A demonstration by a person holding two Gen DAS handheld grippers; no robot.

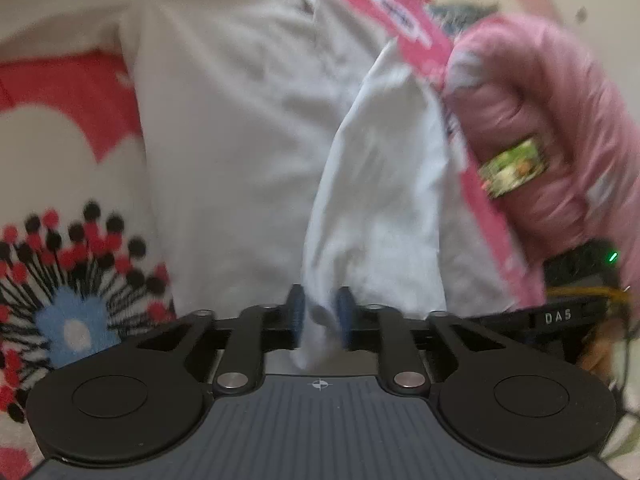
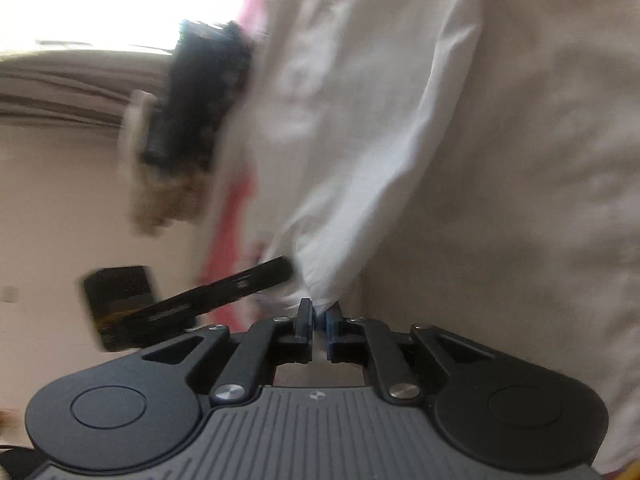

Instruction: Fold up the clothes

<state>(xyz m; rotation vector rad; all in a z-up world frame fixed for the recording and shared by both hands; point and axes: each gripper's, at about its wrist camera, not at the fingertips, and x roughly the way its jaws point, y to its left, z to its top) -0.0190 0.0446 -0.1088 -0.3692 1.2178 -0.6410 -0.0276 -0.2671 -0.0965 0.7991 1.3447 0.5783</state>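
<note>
While our left gripper pinched a fold of the white garment between its blue fingers, the cloth bunched in the narrow gap and ran down past the pads toward the camera. Our right gripper had its fingers drawn nearly together on a small gathered corner of the same white garment, which rose from the pinch in a taut ridge. We judged both grips to be holding, though the left one looked looser, with more cloth sliding through.

From the left wrist view, the garment hung and draped outward, its pink trim with a white label crossing the upper right. Beside it, a hand in a pink glove carried a patterned band. Below and to the left lay a bedspread printed with red, black and blue flowers. From the right wrist view we saw the other device, dark and blurred, up and to the left.

To do this step well, we judged that we should keep both corners level, pull the edge gently straight between the hands, and avoid shaking, since the frames were blurred. A deeper bite on the left would guard against slipping before the fold is laid onto the bedspread.
</note>
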